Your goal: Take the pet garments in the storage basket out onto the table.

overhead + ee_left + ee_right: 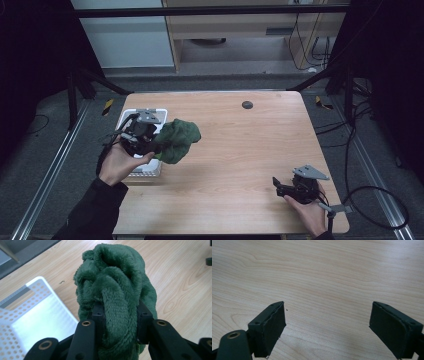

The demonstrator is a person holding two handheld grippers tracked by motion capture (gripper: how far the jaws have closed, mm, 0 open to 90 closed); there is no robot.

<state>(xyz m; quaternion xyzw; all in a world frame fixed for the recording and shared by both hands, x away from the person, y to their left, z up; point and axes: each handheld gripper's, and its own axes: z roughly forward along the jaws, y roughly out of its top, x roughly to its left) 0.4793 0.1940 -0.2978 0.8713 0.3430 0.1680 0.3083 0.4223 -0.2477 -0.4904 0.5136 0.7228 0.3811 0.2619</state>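
towel (pixel 117 290): fluffy green plush | table (pixel 324 272): matt wood grain | basket (pixel 37 317): perforated white plastic

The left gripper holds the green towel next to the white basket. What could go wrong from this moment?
1. The left gripper pinches only one fold of the green towel; the loose bulk hangs beyond it and might slip out.
2. The towel hangs beside the white basket, partly over the wooden table, so if released here it may catch the rim or land outside.
3. The right gripper is open and far away, too distant to help quickly.
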